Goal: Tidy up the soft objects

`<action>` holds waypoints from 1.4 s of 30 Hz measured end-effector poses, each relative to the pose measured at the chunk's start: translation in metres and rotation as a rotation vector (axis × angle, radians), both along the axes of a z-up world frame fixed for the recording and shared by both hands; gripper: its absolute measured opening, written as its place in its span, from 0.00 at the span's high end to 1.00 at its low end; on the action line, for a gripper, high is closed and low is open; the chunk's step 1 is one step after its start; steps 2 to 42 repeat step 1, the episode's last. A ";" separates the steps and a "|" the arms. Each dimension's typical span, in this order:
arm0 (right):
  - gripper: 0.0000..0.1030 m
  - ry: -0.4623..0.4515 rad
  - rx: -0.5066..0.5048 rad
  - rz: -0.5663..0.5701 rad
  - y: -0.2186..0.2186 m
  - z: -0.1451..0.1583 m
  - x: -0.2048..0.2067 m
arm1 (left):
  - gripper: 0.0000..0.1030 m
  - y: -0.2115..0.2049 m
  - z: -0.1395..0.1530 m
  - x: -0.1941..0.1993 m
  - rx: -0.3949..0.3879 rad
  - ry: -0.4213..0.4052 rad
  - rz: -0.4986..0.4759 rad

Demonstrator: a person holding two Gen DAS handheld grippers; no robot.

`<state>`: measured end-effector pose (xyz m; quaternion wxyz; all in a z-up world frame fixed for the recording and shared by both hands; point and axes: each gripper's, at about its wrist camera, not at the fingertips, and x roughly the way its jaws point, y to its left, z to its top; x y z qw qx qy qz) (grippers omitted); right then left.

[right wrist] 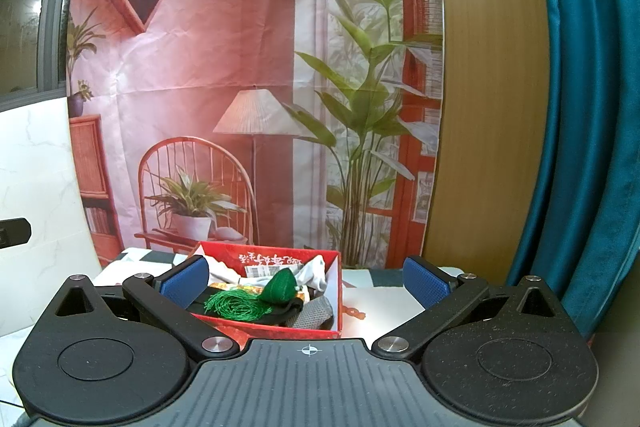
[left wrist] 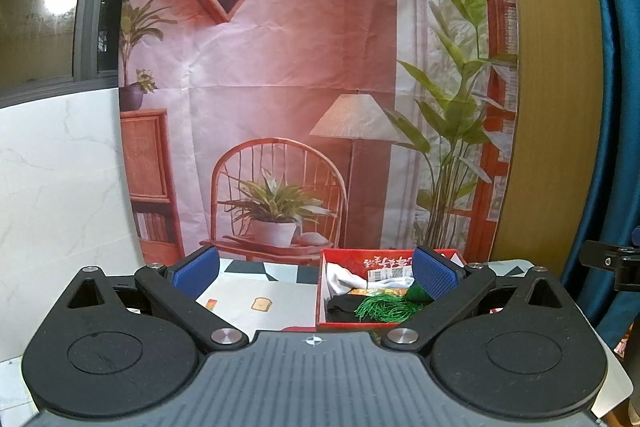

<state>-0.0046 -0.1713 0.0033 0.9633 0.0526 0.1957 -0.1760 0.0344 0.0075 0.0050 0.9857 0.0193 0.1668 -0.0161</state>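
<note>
Looking along the left gripper [left wrist: 316,277], its blue pads [left wrist: 196,277] were spread wide apart with nothing between them. Ahead and a bit to the right sat the red box [left wrist: 352,325] on a patterned tablecloth [left wrist: 260,291]. Inside it you could make out a white sock [left wrist: 344,277], something black [left wrist: 340,307], and a green tassel [left wrist: 384,309]. The right-hand pad overlapped the box's far corner in the view, but it looked like it was hovering in front, not touching. Behind everything hung a printed backdrop [left wrist: 280,67] of a room with a chair and lamp.

From the right wrist camera, the right gripper [right wrist: 306,283] was also wide open and empty. The same box [right wrist: 280,331] sat left of centre, close in, and here the contents were clearer: a green stuffed pouch [right wrist: 280,287] with its tassel [right wrist: 236,305] draped over the black item [right wrist: 280,315], a grey knit piece [right wrist: 316,315] at the near corner, and the white sock [right wrist: 316,273] at the back. A small red trinket [right wrist: 354,313] lay on the cloth just beside the box.

Everything soft seemed to be boxed already, so this was probably wrap-up. If anything needed tucking, the tassel was the one to watch; coming in from above and pinching the pouch body rather than the threads would avoid snagging.
</note>
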 end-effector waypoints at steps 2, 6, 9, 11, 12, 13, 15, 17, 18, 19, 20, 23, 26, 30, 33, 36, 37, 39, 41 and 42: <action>0.00 0.000 -0.001 -0.001 0.000 0.000 0.000 | 0.00 -0.001 0.000 0.000 -0.002 0.001 -0.003; 0.00 0.000 -0.001 -0.001 0.000 0.000 0.000 | 0.00 -0.001 0.000 0.000 -0.002 0.001 -0.003; 0.00 0.000 -0.001 -0.001 0.000 0.000 0.000 | 0.00 -0.001 0.000 0.000 -0.002 0.001 -0.003; 0.00 0.000 -0.001 -0.001 0.000 0.000 0.000 | 0.00 -0.001 0.000 0.000 -0.002 0.001 -0.003; 0.00 0.000 -0.001 -0.001 0.000 0.000 0.000 | 0.00 -0.001 0.000 0.000 -0.002 0.001 -0.003; 0.00 0.000 -0.001 -0.001 0.000 0.000 0.000 | 0.00 -0.001 0.000 0.000 -0.002 0.001 -0.003; 0.00 0.000 -0.001 -0.001 0.000 0.000 0.000 | 0.00 -0.001 0.000 0.000 -0.002 0.001 -0.003; 0.00 0.000 -0.001 -0.001 0.000 0.000 0.000 | 0.00 -0.001 0.000 0.000 -0.002 0.001 -0.003; 0.00 0.000 -0.001 -0.001 0.000 0.000 0.000 | 0.00 -0.001 0.000 0.000 -0.002 0.001 -0.003; 0.00 0.000 -0.001 -0.001 0.000 0.000 0.000 | 0.00 -0.001 0.000 0.000 -0.002 0.001 -0.003; 0.00 0.000 -0.001 -0.001 0.000 0.000 0.000 | 0.00 -0.001 0.000 0.000 -0.002 0.001 -0.003; 0.00 0.000 -0.001 -0.001 0.000 0.000 0.000 | 0.00 -0.001 0.000 0.000 -0.002 0.001 -0.003; 0.00 0.000 -0.001 -0.001 0.000 0.000 0.000 | 0.00 -0.001 0.000 0.000 -0.002 0.001 -0.003; 0.00 0.000 -0.001 -0.001 0.000 0.000 0.000 | 0.00 -0.001 0.000 0.000 -0.002 0.001 -0.003; 0.00 0.000 -0.001 -0.001 0.000 0.000 0.000 | 0.00 -0.001 0.000 0.000 -0.002 0.001 -0.003; 0.00 0.000 -0.001 -0.001 0.000 0.000 0.000 | 0.00 -0.001 0.000 0.000 -0.002 0.001 -0.003; 0.00 0.000 -0.001 -0.001 0.000 0.000 0.000 | 0.00 -0.001 0.000 0.000 -0.002 0.001 -0.003; 0.00 0.000 -0.001 -0.001 0.000 0.000 0.000 | 0.00 -0.001 0.000 0.000 -0.002 0.001 -0.003; 0.00 0.000 -0.001 -0.001 0.000 0.000 0.000 | 0.00 -0.001 0.000 0.000 -0.002 0.001 -0.003; 0.00 0.000 -0.001 -0.001 0.000 0.000 0.000 | 0.00 -0.001 0.000 0.000 -0.002 0.001 -0.003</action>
